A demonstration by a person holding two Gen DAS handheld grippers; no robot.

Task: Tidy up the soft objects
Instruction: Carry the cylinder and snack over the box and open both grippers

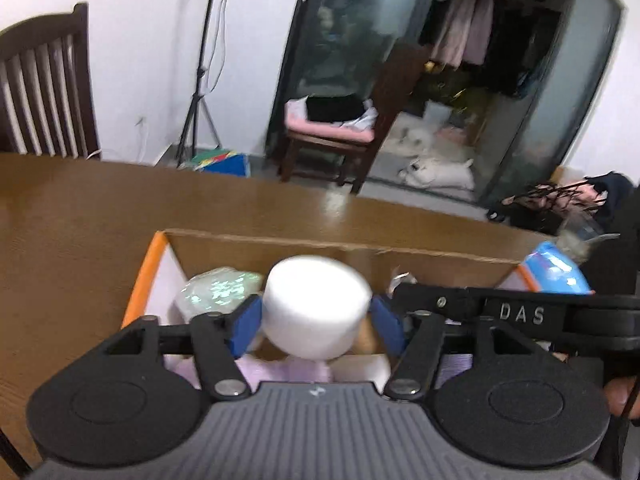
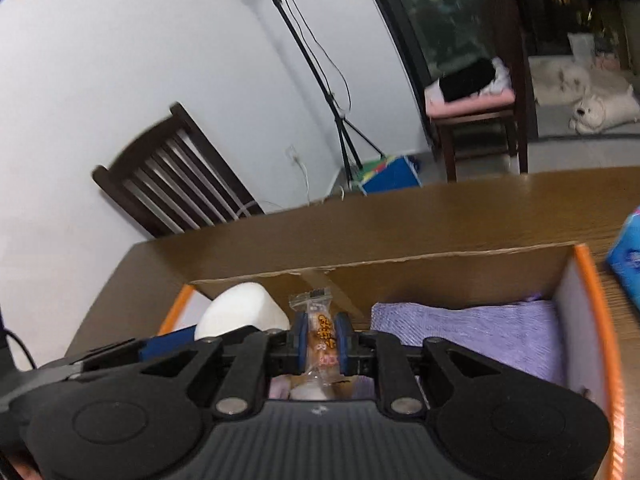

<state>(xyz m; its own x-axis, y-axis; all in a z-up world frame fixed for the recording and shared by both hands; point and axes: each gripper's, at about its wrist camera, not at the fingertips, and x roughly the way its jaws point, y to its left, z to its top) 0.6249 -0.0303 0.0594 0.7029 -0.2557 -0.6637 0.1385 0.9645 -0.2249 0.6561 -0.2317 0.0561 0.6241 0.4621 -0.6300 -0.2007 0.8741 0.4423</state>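
One white foam cylinder [image 1: 316,312] sits clamped between the left gripper's [image 1: 318,322] blue pads, spread wide to its width, above one orange-edged cardboard box [image 1: 146,276]. One wrapped snack [image 2: 322,338] is pinched in the right gripper [image 2: 322,346], fingers nearly closed. One purple cloth [image 2: 472,334] lies inside the box, one blue packet [image 2: 626,260] just beside it on the table [image 1: 80,216].

A white foam cylinder [image 1: 316,312] sits centre frame, clamped over an orange-edged cardboard box [image 1: 144,280]. A wrapped snack [image 2: 322,336] stands upright, gripped. A purple cloth [image 2: 472,332] lies at the box's right.
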